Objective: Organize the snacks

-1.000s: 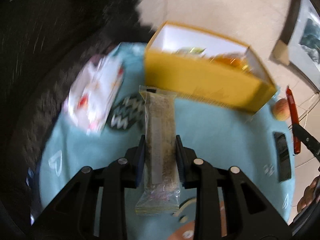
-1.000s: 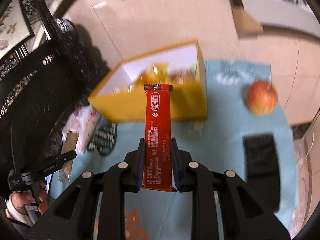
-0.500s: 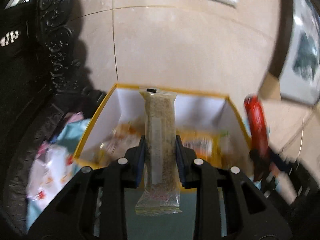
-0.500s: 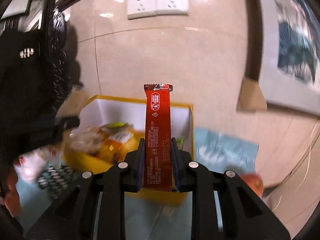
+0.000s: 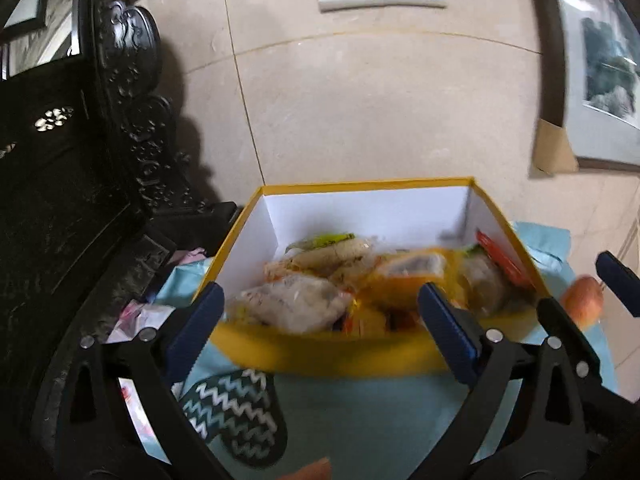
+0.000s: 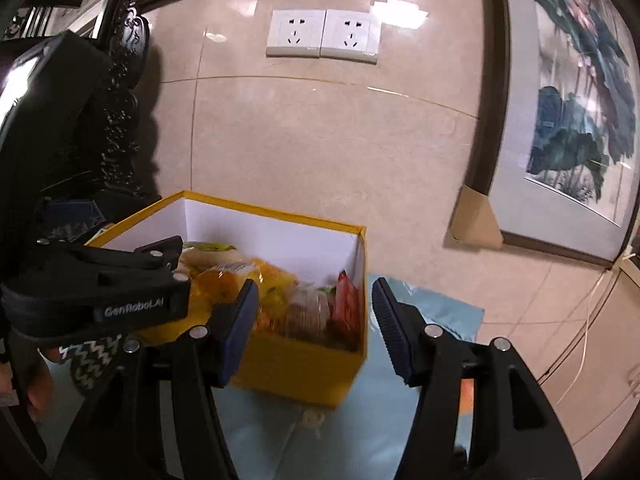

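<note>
- Over the yellow box (image 5: 320,354), the left gripper (image 5: 318,312) stands spread wide with nothing between its blue pads; its jaws have just been opening, and the pale grain bar it clamped a moment ago is gone from them.
- Beside it, the right gripper (image 6: 314,322) has also just been opening and is empty; the red bar (image 6: 347,307) it carried now leans inside the box at the right wall.
- Wrapped snacks (image 5: 296,304) fill the box, which sits on a light blue cloth (image 5: 360,420).
- An apple (image 5: 582,300) lies right of the box.
</note>
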Action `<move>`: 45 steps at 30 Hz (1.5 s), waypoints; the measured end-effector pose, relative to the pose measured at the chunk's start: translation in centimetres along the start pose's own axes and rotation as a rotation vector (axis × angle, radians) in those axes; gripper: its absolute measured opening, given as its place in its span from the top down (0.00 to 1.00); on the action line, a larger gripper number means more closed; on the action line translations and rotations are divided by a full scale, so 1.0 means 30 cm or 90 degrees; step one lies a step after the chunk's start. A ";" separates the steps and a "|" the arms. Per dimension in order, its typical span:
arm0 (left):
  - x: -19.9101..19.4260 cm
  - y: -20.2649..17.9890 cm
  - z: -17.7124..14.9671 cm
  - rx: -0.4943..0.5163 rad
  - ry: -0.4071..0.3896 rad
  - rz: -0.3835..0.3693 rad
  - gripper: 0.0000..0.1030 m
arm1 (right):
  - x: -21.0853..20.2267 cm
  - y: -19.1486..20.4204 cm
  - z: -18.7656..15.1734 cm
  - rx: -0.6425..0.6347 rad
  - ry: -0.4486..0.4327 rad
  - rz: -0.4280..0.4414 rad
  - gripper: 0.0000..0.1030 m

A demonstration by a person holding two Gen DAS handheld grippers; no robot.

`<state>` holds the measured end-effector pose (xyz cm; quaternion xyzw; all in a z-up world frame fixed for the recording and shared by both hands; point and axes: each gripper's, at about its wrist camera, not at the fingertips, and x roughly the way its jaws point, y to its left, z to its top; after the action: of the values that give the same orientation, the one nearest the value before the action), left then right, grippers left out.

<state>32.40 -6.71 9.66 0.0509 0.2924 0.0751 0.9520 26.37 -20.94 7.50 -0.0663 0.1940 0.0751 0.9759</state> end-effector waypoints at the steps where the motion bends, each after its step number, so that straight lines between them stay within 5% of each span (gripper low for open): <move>1: -0.033 0.004 -0.015 -0.004 0.002 -0.005 0.02 | -0.017 0.013 -0.002 0.002 -0.001 0.002 0.43; 10: -0.336 0.053 -0.170 -0.025 -0.015 -0.016 0.02 | -0.310 0.072 -0.092 0.012 -0.029 0.026 0.42; 19: -0.488 0.129 -0.284 -0.061 -0.019 -0.032 0.02 | -0.498 0.126 -0.149 0.011 -0.046 0.033 0.42; 45: -0.590 0.186 -0.336 -0.066 -0.018 -0.034 0.02 | -0.553 0.149 -0.169 0.051 -0.028 0.026 0.40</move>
<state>11.62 -3.75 11.86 -0.0052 0.2762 0.0639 0.9589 8.59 -19.37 8.86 -0.0217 0.1767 0.0886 0.9800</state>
